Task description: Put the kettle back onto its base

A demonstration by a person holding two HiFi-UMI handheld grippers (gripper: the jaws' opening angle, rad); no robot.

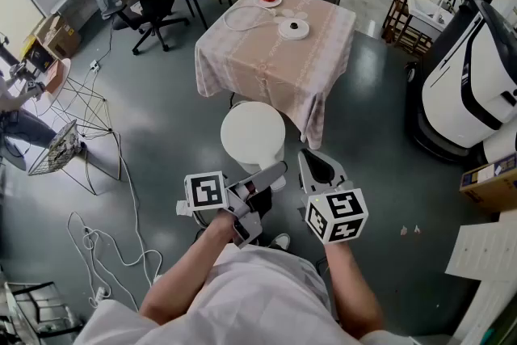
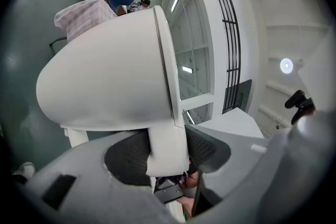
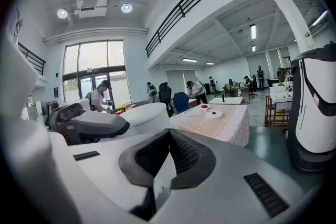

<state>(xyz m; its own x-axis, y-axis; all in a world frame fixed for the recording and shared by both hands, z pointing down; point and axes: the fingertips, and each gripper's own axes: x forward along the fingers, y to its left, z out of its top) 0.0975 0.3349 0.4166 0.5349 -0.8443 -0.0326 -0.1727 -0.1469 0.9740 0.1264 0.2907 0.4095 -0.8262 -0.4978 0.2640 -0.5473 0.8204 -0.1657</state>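
Kettle (image 1: 253,133), white, hangs near the person, its handle (image 2: 167,152) clamped in the left gripper (image 1: 273,172) for carrying. Its round base (image 1: 293,29) waits on the far table (image 1: 242,69), well apart. The right gripper (image 1: 315,164) is just right of the kettle, jaws together and empty, likely spare.

Bright, even light from tall windows (image 3: 94,68) and ceiling lamps (image 3: 126,8); both gripper views bulge fisheye, corners vignetted black.

Left tool (image 2: 167,150) level, gripping; right tool (image 3: 167,139) closed, tipped slightly down
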